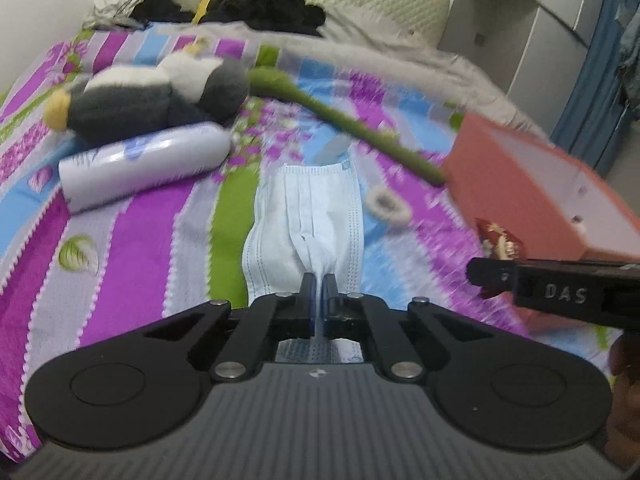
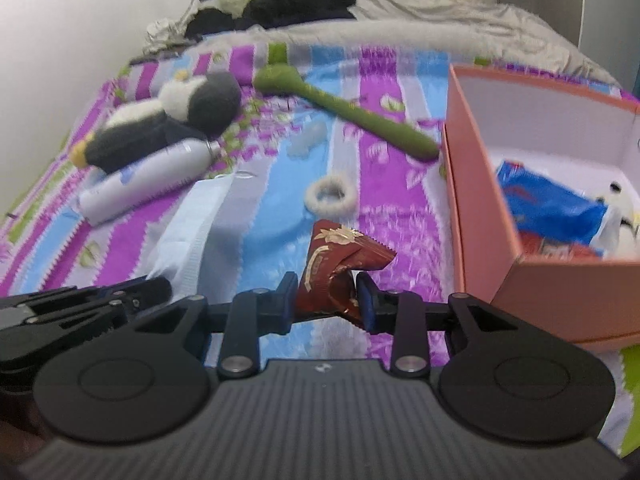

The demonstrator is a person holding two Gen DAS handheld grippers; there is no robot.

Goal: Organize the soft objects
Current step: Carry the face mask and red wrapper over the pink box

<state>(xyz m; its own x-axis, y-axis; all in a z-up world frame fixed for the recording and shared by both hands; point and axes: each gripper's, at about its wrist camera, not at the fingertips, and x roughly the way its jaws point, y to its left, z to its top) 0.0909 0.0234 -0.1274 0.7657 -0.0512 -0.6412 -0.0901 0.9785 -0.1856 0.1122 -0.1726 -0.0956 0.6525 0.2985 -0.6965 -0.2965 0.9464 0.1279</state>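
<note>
Gripping two items at once, the person has both tools loaded above the striped purple, blue and green bedspread (image 1: 152, 248). The left gripper (image 1: 319, 288) is clenched tight on the near edge of a pale blue pleated face mask (image 1: 308, 216), whose free end hangs forward and down from the fingertips. The right gripper (image 2: 326, 296) is partly closed, its blue-padded fingers (image 2: 366, 300) squeezing a crinkled red foil wrapper with gold print (image 2: 340, 256) that sticks out ahead of the pads. Just to the right of the right fingers stands the open salmon-pink cardboard box (image 2: 480, 208), already holding a blue packet (image 2: 552, 204) and something white. The step in hand looks like carrying both pieces to that box. To do it well, I would keep both grips firm, lift high enough that the dangling mask clears the box wall, and bring the wrapper in first since it is nearest, releasing only once the fingertips are over the interior. Farther ahead of the fingers lie a white fluffy hair ring (image 2: 330, 196), a long green plush stem (image 2: 352, 114), a grey-and-white plush penguin (image 2: 160, 128) and a white cylindrical bottle (image 2: 148, 180) beside it, which seem to be waiting their turn.
</note>
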